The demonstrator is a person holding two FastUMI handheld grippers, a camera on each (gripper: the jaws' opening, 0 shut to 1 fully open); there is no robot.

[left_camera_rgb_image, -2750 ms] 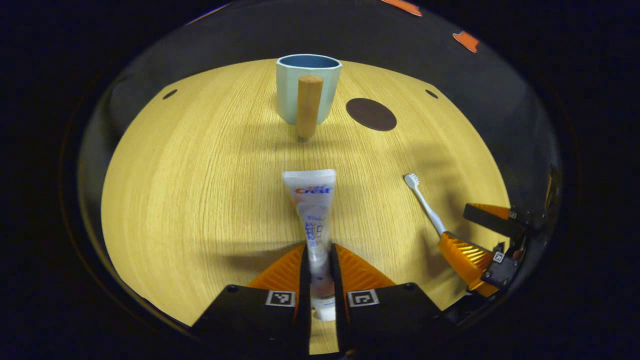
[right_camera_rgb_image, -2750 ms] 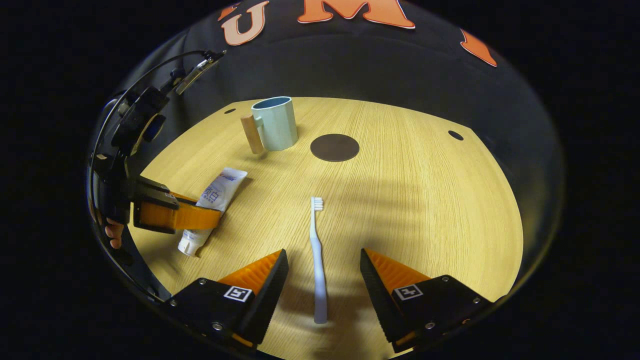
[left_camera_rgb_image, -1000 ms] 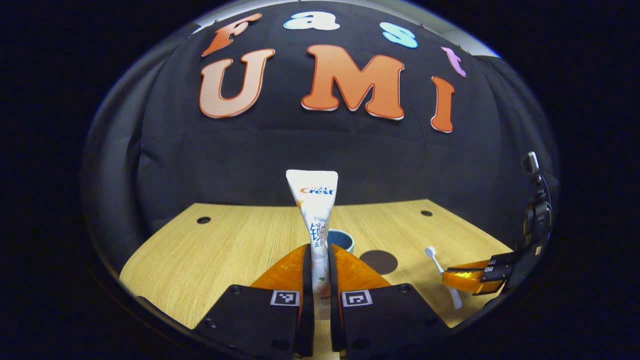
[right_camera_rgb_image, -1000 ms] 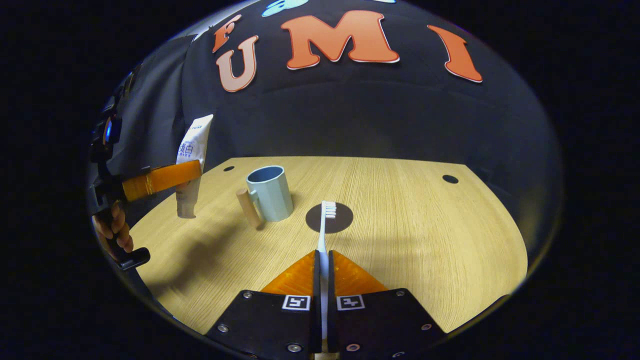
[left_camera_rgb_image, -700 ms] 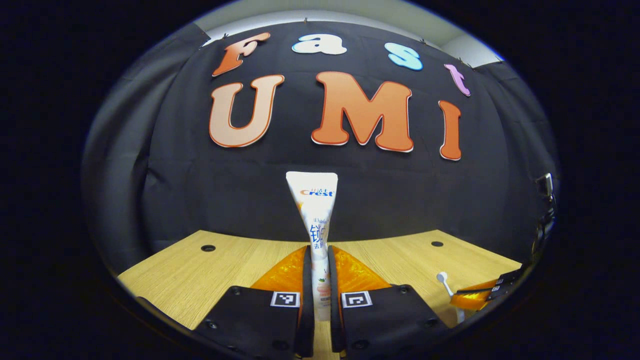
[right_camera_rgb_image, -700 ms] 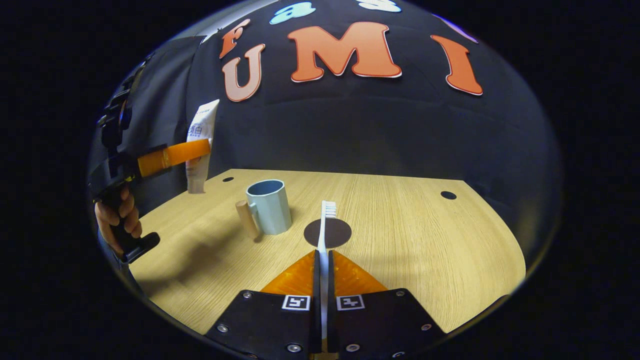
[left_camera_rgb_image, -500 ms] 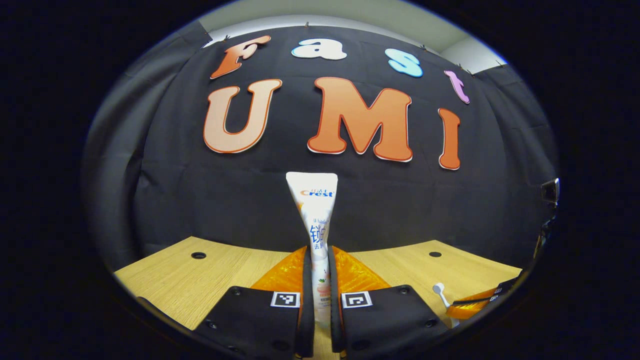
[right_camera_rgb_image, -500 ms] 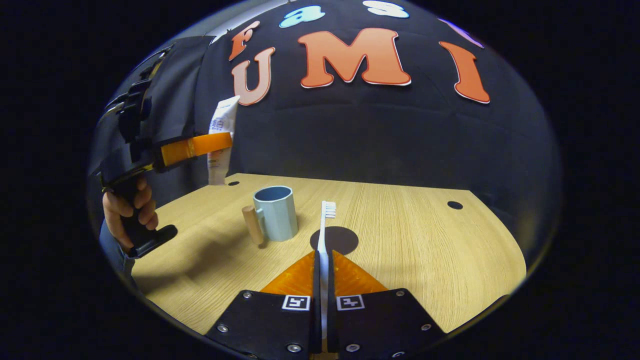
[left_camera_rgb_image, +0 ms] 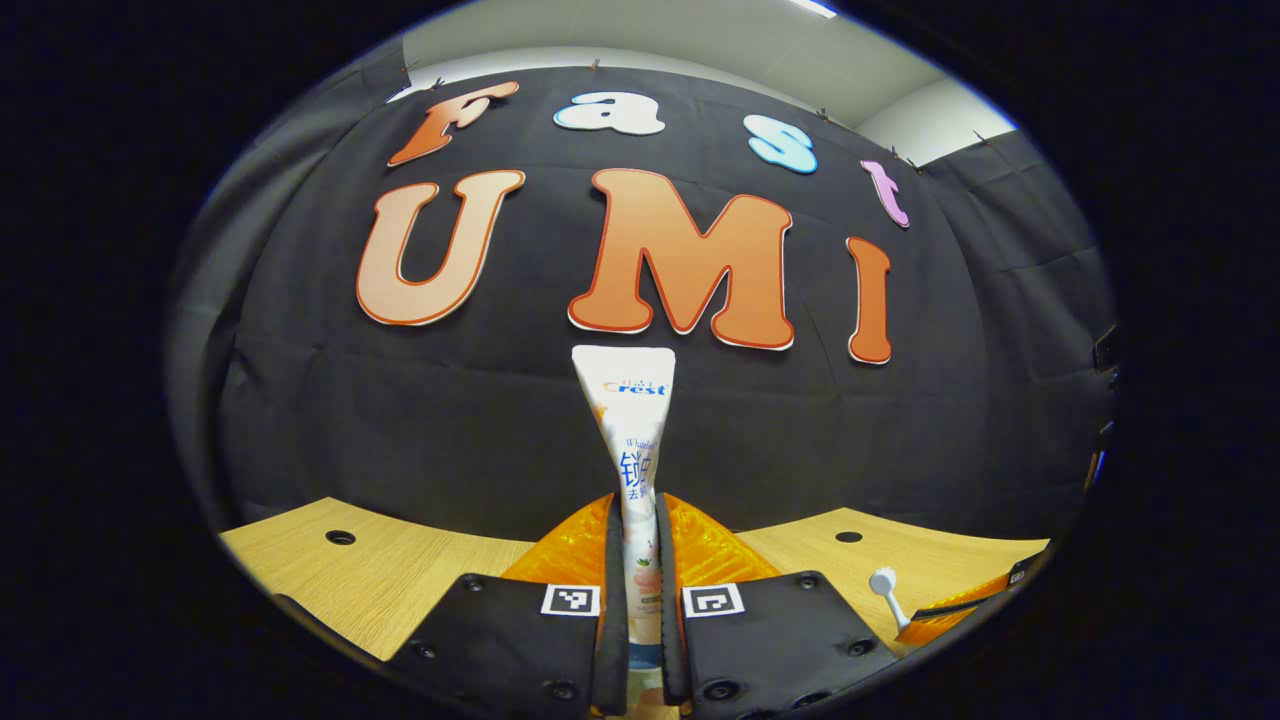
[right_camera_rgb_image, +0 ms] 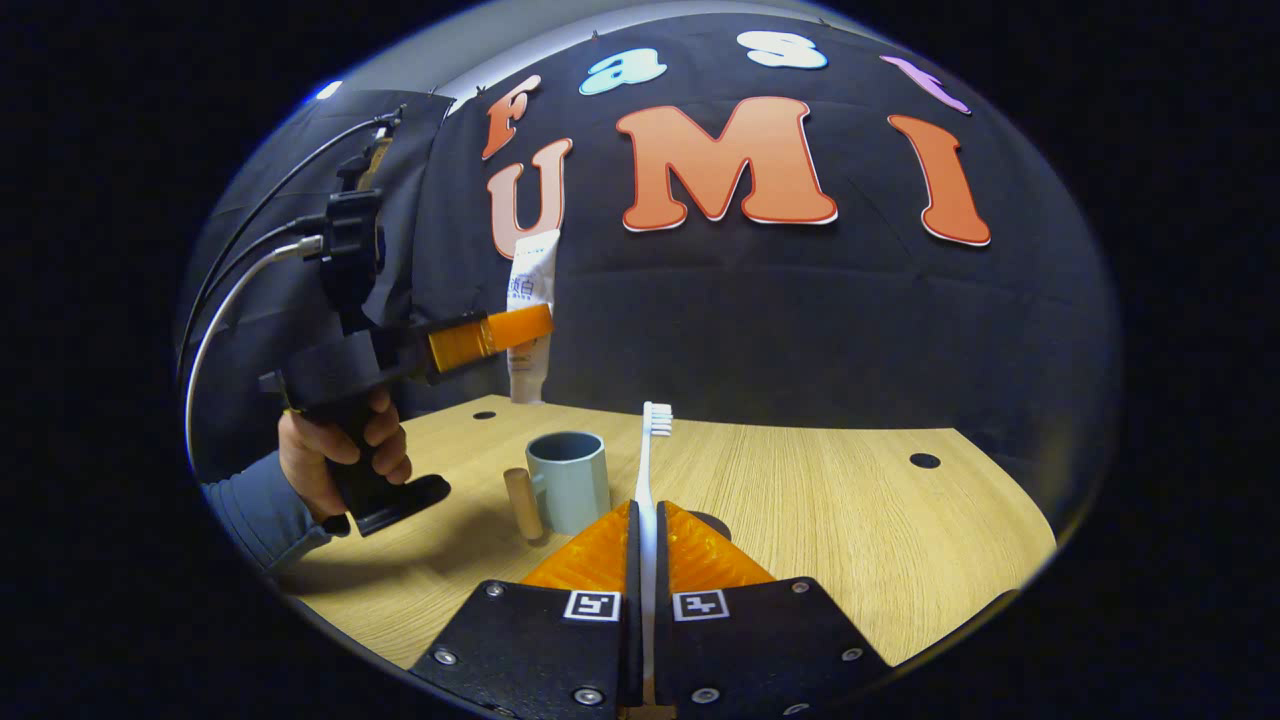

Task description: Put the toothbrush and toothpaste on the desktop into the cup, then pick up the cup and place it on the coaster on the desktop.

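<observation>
The tabletop [right_camera_rgb_image: 820, 500] now sits low in both views: the two claws have risen off it since a moment ago. The cup [right_camera_rgb_image: 567, 480] stands upright on the wood, its inside hidden from here, beside the dark coaster [right_camera_rgb_image: 712, 522], which peeks out behind the right claw. The left claw [right_camera_rgb_image: 515, 328] pinches the toothpaste [left_camera_rgb_image: 624, 440] and has carried it, cap down, to hover above the cup. The right claw [right_camera_rgb_image: 646, 560] clamps the toothbrush [right_camera_rgb_image: 650, 470], bristles forward. Both look poised for dropping in.
</observation>
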